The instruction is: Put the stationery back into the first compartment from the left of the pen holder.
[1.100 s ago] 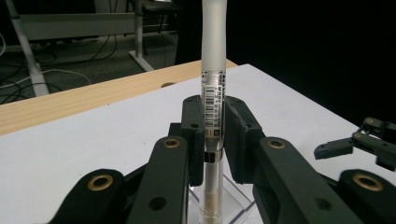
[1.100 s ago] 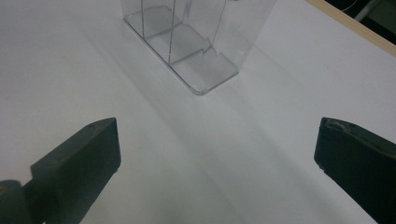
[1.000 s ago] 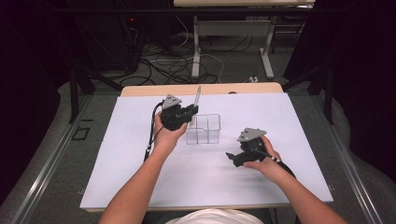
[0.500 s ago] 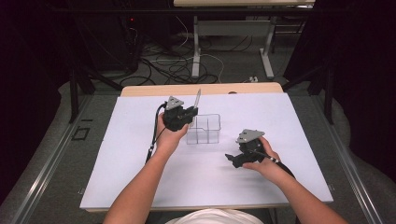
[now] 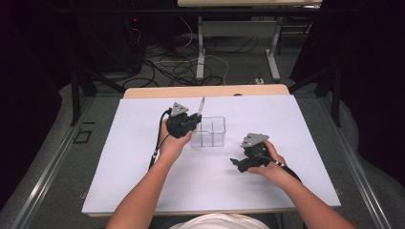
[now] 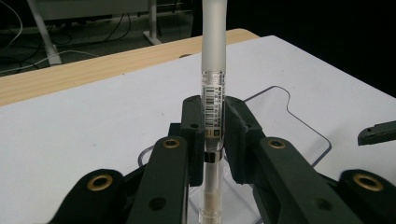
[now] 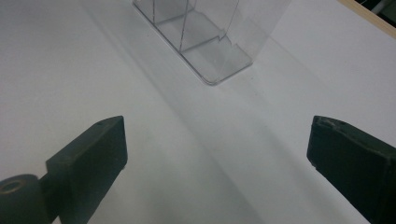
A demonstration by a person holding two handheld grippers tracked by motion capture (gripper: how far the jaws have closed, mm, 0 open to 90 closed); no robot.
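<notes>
My left gripper point(image 5: 190, 123) is shut on a clear pen point(image 6: 214, 93) with a frosted cap and a barcode label. The pen point(image 5: 201, 106) stands nearly upright, its lower end over the left part of a clear plastic organizer point(image 5: 209, 131) with compartments. In the left gripper view the two black jaws pinch the pen's barrel, and the organizer's rim point(image 6: 299, 122) shows behind them. My right gripper point(image 5: 237, 163) rests low over the white sheet, right of the organizer, open with nothing between its jaws. The right gripper view has the organizer point(image 7: 201, 28) ahead, beyond the spread jaws point(image 7: 219, 154).
A white sheet point(image 5: 143, 171) covers the wooden table point(image 5: 157, 91). Beyond the far edge lie floor cables point(image 5: 181, 67) and the legs of another desk point(image 5: 200, 47). Metal rails run along both sides of the table.
The left hand has shifted slightly with the pen still held upright by the organizer. The right hand has stayed in place.
</notes>
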